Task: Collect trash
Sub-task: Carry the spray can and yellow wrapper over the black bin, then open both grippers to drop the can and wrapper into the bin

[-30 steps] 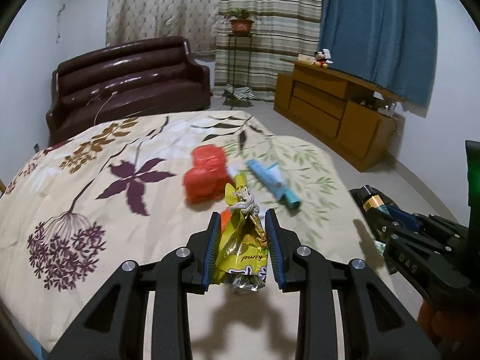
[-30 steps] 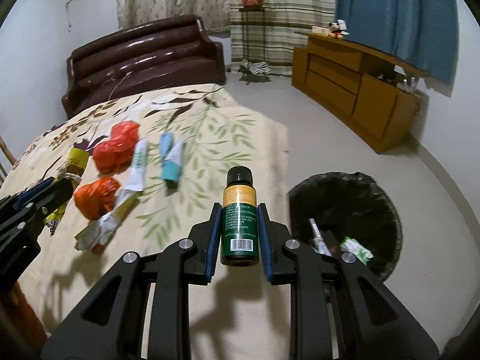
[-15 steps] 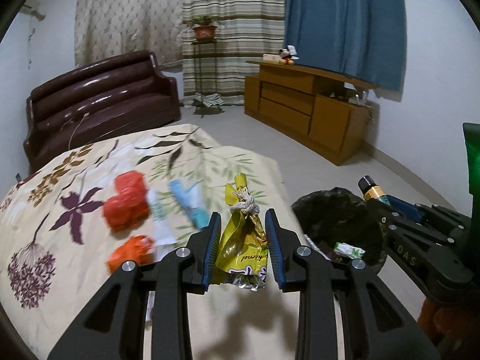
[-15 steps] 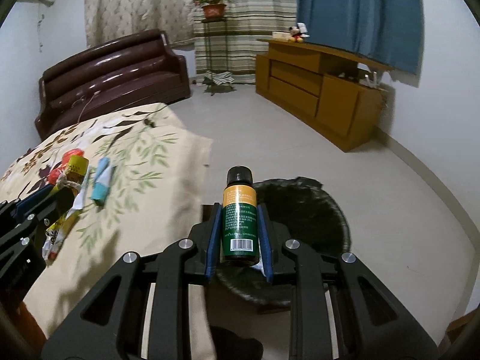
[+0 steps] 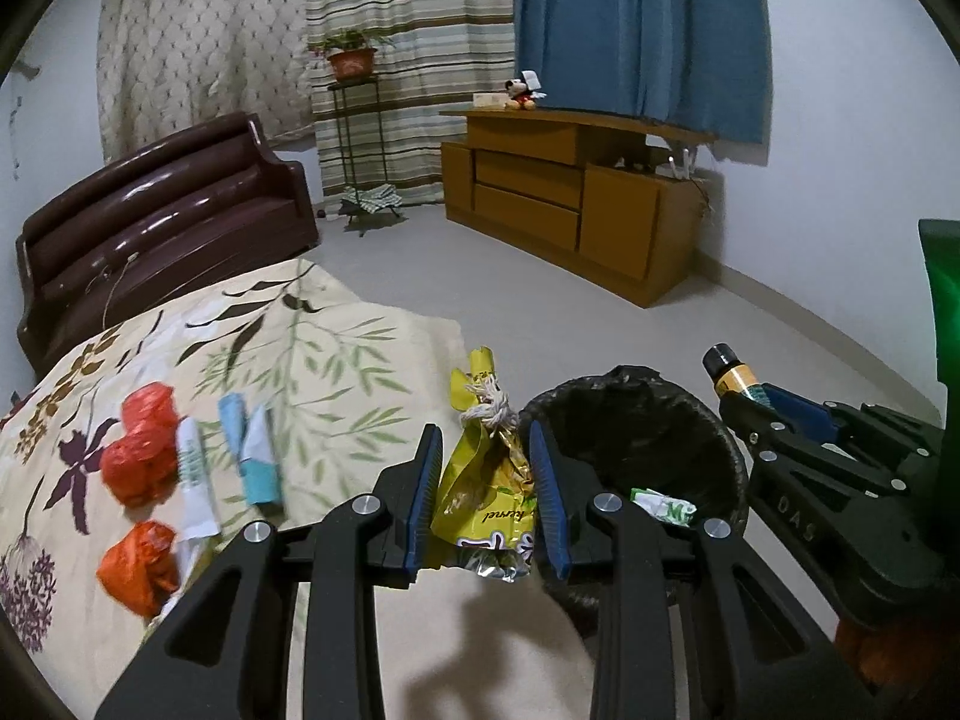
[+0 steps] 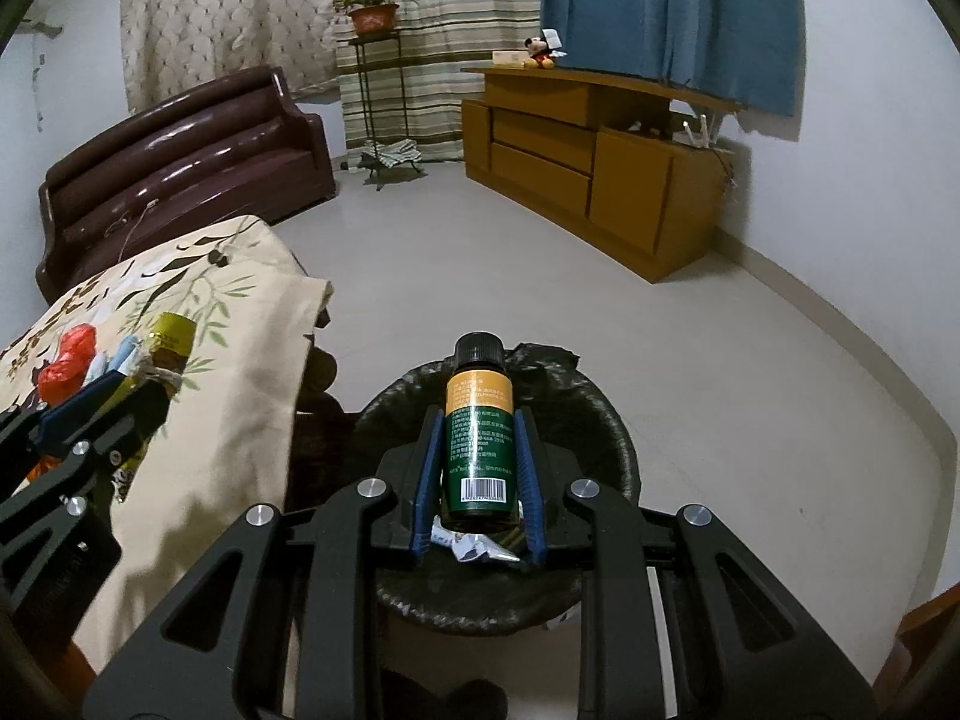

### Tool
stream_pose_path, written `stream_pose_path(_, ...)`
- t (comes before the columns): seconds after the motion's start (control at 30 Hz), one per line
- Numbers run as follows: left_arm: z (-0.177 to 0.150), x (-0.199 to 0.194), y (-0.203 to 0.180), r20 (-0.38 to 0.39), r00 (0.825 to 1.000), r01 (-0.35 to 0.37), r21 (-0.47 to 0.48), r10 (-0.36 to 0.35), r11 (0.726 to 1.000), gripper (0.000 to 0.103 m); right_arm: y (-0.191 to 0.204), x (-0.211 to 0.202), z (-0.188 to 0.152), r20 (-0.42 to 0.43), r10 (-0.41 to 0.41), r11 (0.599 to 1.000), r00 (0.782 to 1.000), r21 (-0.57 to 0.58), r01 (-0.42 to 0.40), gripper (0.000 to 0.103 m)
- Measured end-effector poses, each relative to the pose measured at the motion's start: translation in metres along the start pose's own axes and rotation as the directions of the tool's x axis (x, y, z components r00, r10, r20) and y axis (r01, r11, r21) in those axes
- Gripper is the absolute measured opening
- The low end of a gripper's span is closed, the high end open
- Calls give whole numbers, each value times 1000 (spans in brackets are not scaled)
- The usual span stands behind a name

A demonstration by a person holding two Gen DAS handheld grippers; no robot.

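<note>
Over the black-lined trash bin beside the bed, the right tongs are clenched on one green bottle with an orange band and black cap, held upright between the blue pads. Just left of it, at the bed's edge, the left tongs are clamped on one crumpled yellow snack wrapper tied with a bit of string.

On the floral bedspread more litter lies in a loose cluster: two orange-red crumpled bags, one white tube-like wrapper and one light-blue wrapper (the blue one may be two pieces folded together; I cannot tell).

Only the left wrist view gives that whole cluster, plus a green-and-white scrap inside the bin; the bottle shows there merely as a cap and orange shoulder at the right. The right wrist view looks straight down into the bin, with pale scraps under the bottle, and shows the bedspread's edge hanging beside it; the bed litter is mostly hidden there behind the left tongs.
</note>
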State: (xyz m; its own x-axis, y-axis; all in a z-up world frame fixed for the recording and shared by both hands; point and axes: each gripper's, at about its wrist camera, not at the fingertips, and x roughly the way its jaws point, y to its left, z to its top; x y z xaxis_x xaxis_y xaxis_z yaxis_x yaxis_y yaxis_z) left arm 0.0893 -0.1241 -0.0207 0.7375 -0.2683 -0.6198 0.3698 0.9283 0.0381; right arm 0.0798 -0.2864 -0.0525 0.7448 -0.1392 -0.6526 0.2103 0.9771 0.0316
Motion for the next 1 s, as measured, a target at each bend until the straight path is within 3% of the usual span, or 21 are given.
stream_pose_path(1.0, 25, 69, -40, -89, 996, 21, 43, -17, 999, 32, -44, 59, 10, -50, -30, 996, 998, 82, 34, 23)
